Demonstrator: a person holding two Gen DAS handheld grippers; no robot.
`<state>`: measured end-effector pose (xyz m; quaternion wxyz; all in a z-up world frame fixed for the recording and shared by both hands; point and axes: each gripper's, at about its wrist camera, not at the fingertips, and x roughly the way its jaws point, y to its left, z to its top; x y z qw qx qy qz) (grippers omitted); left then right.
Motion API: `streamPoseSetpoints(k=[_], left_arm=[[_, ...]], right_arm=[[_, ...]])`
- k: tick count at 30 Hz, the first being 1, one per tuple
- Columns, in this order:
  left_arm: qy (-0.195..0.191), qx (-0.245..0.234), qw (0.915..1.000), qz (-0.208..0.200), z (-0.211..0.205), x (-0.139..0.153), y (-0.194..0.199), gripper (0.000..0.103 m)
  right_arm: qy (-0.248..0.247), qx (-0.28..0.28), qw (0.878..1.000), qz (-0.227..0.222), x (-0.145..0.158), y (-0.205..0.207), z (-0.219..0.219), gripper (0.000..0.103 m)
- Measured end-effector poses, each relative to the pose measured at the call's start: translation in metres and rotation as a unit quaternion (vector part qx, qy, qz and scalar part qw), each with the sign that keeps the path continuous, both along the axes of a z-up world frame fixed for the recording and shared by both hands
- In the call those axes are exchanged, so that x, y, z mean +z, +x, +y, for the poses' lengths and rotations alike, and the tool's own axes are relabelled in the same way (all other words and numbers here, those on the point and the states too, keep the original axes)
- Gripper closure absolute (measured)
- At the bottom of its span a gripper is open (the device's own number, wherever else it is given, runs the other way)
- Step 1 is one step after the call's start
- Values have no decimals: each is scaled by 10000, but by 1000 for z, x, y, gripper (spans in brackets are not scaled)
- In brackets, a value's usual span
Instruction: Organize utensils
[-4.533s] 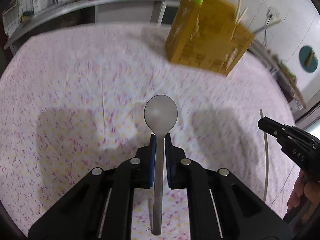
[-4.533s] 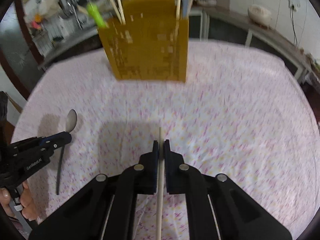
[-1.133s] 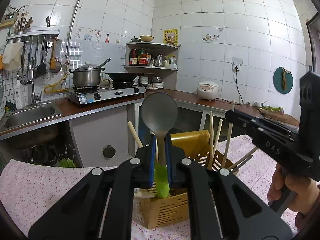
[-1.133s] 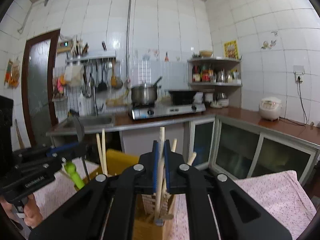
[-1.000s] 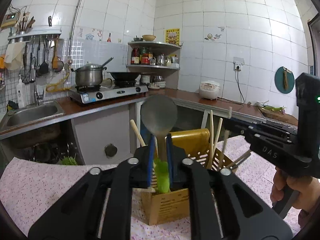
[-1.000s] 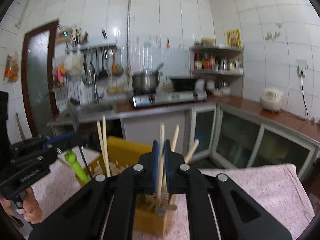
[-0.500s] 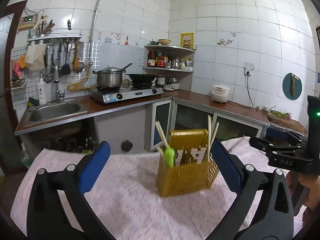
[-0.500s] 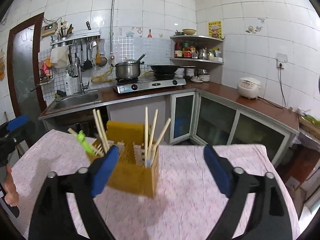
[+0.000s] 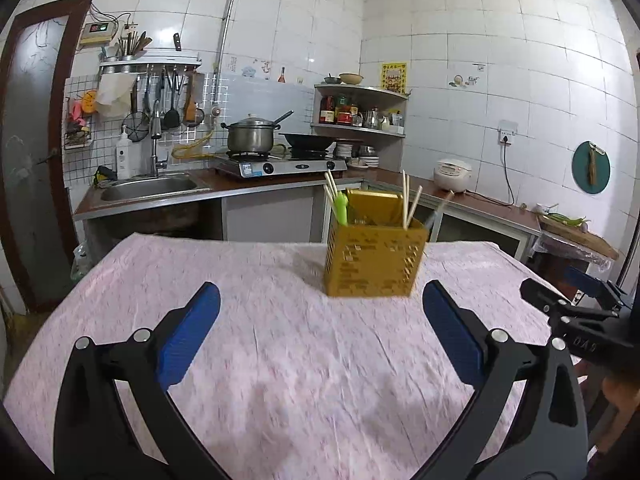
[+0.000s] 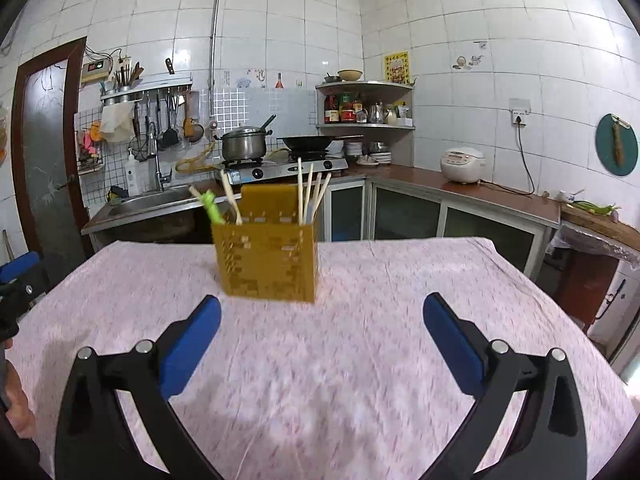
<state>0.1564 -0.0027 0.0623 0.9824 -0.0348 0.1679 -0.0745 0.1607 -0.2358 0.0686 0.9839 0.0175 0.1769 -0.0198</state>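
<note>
Yellow perforated plastic forms the utensil holder (image 9: 374,260), which stands upright on the pink patterned tablecloth (image 9: 280,360) ahead of both grippers. The left gripper (image 9: 320,334) hangs above the cloth with its blue-padded fingers (image 9: 188,334) spread wide and nothing between them; from its camera the holder sits ahead and slightly toward the right finger, well clear of both tips. The right gripper (image 10: 322,338) is likewise splayed wide and empty, its blue pads (image 10: 454,346) well apart, and the holder (image 10: 267,262) lies ahead of it, a little toward its left finger. Pale wooden chopsticks (image 10: 310,196) rise from the holder's right-hand section as the right camera sees it, while a green-handled utensil (image 10: 211,208) and another pale stick lean out of the section toward the left. In the left camera the same green handle (image 9: 341,208) pokes up at the holder's near left corner and the chopsticks (image 9: 408,204) stand nearer its right. Part of the right gripper (image 9: 576,320) shows at the right edge of the left view (black body, blue pad, its opening not readable from there). Behind the table run a counter with a sink (image 9: 150,188) and a stove carrying a steel pot (image 9: 250,136).
</note>
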Motion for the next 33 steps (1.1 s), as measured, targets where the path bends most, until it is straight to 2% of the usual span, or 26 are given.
streamPoseSetpoints(k=[7, 13, 16, 21, 33], left_arm=[[-12, 64, 9997, -244, -4, -26, -50, 5], [-7, 124, 9990, -428, -8, -41, -71, 5], [57, 226, 9983, -537, -8, -46, -72, 5], [201, 189, 9984, -492, -16, -56, -73, 5], [375, 146, 9976, -570, -23, -57, -71, 5]], right_arm=[[33, 61, 9999, -88, -22, -47, 16, 4], [-35, 70, 9995, -315, -35, -61, 20, 4], [-70, 44, 9994, -327, -41, -65, 20, 4], [-55, 60, 9994, -335, -46, -68, 18, 4], [-98, 146, 9996, -237, -50, -64, 23, 4]])
